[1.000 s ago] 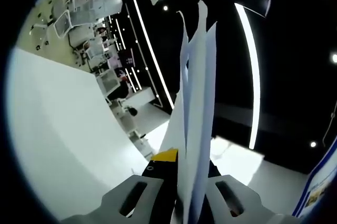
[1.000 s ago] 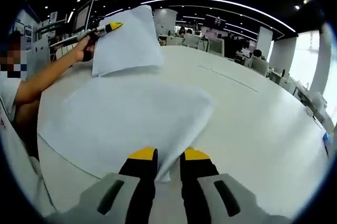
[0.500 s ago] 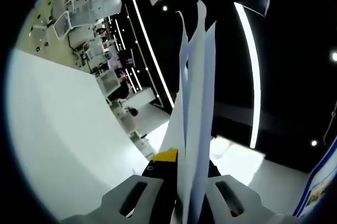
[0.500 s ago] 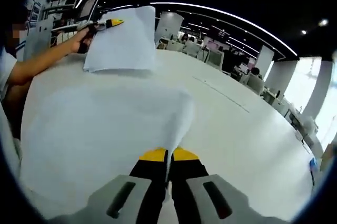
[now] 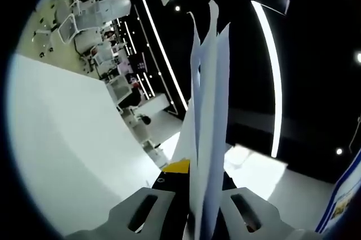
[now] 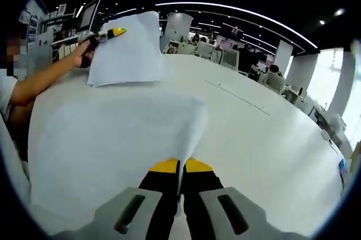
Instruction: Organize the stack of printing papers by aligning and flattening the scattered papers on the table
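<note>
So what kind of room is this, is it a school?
More likely a big open office. Rows of desks with chairs and monitors stand behind a large white table, long strip lights cross the dark ceiling, and the left gripper and right gripper each pinch printer paper.

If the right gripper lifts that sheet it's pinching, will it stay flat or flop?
Likely flop: the sheet is gripped at one corner by the right gripper and already curls there. Probably light; the held papers splay apart at their free edges.

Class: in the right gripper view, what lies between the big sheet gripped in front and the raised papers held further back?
Bare white table separates the big sheet from the raised papers, in the right gripper view.
</note>
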### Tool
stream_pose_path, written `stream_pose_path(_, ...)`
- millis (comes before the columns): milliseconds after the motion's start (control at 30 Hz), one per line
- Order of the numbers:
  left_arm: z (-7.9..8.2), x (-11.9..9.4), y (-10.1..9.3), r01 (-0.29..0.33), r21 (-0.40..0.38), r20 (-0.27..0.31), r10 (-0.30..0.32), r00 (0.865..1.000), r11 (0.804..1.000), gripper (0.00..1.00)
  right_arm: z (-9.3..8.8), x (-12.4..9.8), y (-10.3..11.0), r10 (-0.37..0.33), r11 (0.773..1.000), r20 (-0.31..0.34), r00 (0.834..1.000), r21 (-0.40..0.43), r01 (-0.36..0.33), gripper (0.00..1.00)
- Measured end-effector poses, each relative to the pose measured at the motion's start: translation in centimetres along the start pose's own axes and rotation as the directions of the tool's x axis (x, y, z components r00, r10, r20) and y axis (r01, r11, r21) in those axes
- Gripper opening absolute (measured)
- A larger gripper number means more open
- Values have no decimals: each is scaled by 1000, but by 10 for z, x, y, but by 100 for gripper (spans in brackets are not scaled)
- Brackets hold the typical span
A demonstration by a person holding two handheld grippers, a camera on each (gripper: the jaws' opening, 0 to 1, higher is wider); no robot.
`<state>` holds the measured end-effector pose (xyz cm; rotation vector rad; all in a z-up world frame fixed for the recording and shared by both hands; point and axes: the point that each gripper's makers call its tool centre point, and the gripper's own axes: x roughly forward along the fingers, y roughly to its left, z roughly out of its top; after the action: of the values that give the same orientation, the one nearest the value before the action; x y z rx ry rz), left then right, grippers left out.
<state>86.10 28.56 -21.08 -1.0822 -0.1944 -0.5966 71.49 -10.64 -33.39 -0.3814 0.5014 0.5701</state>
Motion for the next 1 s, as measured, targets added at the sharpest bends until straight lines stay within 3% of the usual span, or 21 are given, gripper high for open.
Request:
stream_pose_path(100, 0, 1, 1, -1, 4, -3, 1, 1000, 1000, 6, -3, -4, 1, -8, 999, -16, 1000, -49, 7, 0)
stream_pose_path(467, -2, 2, 3, -3, 3, -9, 3, 1000, 1000, 6, -1, -12, -6, -25, 999, -7, 1000, -40, 24, 0)
stream_pose_path(833, -3, 0, 2, -2, 4, -8, 2, 1000, 1000, 6, 33, -19, -2, 24, 998, 37, 999, 52, -26, 0)
stream_pose_path(933, -4, 0, 1, -1, 6, -7, 1, 1000, 1000, 6, 40, -20, -8, 25, 1000, 39, 999, 17, -26, 0)
stream_pose_path(1000, -4, 0, 1, -2, 10, -8, 2, 1000, 1000, 6, 39, -20, -14, 40, 996, -27, 999, -78, -42, 0)
